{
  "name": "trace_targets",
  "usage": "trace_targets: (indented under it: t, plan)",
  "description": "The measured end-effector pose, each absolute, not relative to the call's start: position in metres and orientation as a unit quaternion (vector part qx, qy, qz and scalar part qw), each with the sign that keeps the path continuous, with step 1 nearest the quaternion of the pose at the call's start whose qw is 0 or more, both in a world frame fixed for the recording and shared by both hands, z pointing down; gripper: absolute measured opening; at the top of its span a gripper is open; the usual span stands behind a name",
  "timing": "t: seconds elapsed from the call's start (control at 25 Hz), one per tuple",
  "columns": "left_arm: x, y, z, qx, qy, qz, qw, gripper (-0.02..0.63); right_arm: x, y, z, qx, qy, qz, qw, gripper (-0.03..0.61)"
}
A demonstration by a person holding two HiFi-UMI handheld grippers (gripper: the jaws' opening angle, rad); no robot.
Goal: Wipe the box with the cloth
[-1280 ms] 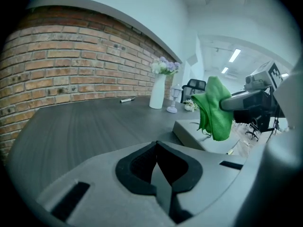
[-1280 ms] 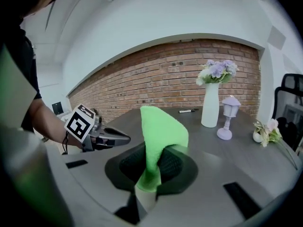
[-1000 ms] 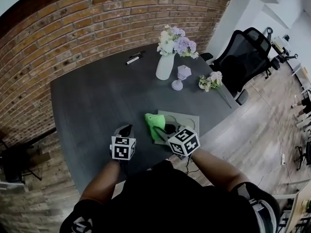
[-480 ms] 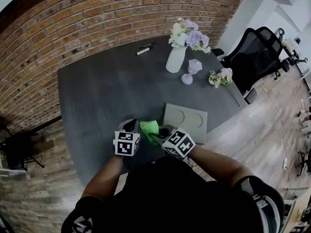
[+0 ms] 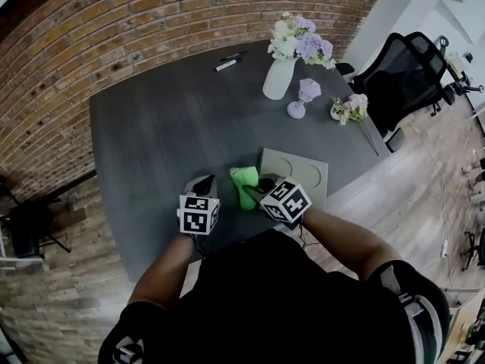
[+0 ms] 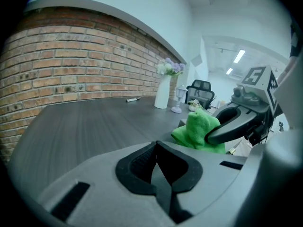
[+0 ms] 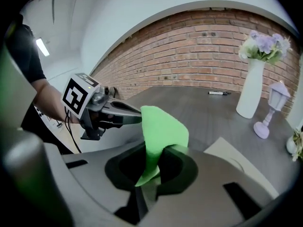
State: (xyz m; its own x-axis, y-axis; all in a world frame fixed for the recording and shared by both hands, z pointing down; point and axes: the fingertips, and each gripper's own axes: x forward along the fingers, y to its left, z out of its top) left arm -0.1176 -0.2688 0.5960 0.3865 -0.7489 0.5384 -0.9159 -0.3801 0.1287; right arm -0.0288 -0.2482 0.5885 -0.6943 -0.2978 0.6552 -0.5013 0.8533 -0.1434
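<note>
The green cloth (image 5: 244, 186) hangs bunched from my right gripper (image 5: 256, 189), which is shut on it just left of the box. In the right gripper view the cloth (image 7: 161, 131) stands up from between the jaws. The box (image 5: 299, 173) is a flat grey carton with two round marks, lying near the table's front edge; its pale corner (image 7: 236, 160) shows to the right. My left gripper (image 5: 203, 186) hovers a short way left of the cloth, shut with nothing in it. In the left gripper view the cloth (image 6: 199, 129) is ahead to the right.
On the dark table (image 5: 167, 135) stand a white vase of flowers (image 5: 279, 78), a small lilac lantern (image 5: 301, 97) and a posy (image 5: 348, 108) at the far right. Two pens (image 5: 229, 61) lie near the brick wall. A black office chair (image 5: 398, 82) is beyond the table.
My right gripper carried the cloth off the box's left edge toward the left gripper, then back a little nearer the box. The left gripper stayed shut and close by.
</note>
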Motion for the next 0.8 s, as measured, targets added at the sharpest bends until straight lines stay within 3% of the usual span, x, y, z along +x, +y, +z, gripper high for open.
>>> trace_targets:
  t: [0.8]
  plan:
    - [-0.134,-0.266,0.586,0.784,-0.553,0.187,0.213,0.008,0.002,-0.349,0.601,0.268,-0.886,0.172,0.337,0.044]
